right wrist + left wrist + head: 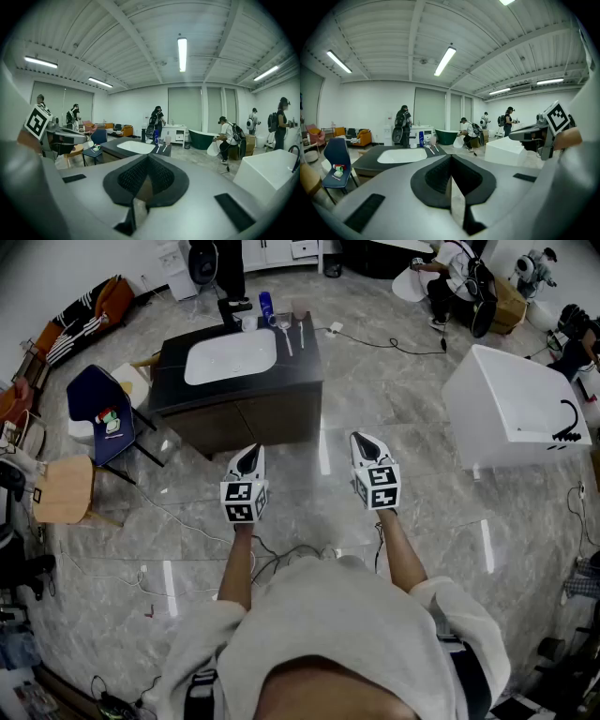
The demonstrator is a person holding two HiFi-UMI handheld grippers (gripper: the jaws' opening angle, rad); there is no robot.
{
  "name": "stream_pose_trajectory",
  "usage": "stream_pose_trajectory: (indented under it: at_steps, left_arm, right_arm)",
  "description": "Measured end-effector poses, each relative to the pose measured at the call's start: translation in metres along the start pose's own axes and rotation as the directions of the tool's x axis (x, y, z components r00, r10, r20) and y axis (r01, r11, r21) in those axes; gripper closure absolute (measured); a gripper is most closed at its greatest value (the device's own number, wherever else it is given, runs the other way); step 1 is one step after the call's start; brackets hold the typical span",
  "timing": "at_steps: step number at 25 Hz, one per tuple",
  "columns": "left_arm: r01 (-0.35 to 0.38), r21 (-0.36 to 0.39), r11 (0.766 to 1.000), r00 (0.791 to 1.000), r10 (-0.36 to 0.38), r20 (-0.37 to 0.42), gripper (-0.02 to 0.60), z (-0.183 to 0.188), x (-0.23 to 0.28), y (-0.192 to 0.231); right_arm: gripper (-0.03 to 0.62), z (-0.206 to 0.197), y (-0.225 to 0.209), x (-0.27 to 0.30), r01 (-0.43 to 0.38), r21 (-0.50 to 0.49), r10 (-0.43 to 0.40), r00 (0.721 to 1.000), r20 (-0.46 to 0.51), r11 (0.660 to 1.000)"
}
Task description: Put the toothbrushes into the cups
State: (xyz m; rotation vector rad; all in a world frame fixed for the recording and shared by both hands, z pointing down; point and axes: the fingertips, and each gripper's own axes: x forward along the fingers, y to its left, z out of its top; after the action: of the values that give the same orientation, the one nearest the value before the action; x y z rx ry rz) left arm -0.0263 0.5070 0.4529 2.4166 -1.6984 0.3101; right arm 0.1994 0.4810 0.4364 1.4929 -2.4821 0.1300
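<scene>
Two toothbrushes (286,337) (301,331) lie on the dark vanity counter (300,362), right of the white sink (232,357). A blue cup (265,304) and a clear cup (299,308) stand at the counter's back edge. I stand well short of the vanity. My left gripper (248,457) and right gripper (364,442) hang side by side over the floor, pointing toward it, both shut and empty. In the left gripper view the shut gripper (450,161) faces the distant toothbrushes (431,149). In the right gripper view the shut gripper (146,159) faces the toothbrushes (159,149) and the clear cup (167,139).
A blue chair (103,413) and a wooden stool (64,488) stand left of the vanity. A white bathtub (520,409) sits at the right. Cables (281,559) trail over the marble floor by my feet. People stand at the back of the room.
</scene>
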Motion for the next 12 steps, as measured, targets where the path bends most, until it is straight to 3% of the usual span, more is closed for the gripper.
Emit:
stream_pose_trajectory:
  at_steps: [12]
  left_arm:
    - [-0.014, 0.005, 1.000, 1.000, 0.014, -0.003, 0.555, -0.001, 0.005, -0.019]
  right_arm:
    - [0.580, -0.011, -0.011, -0.007, -0.024, 0.004, 0.024, 1.000, -0.004, 1.000]
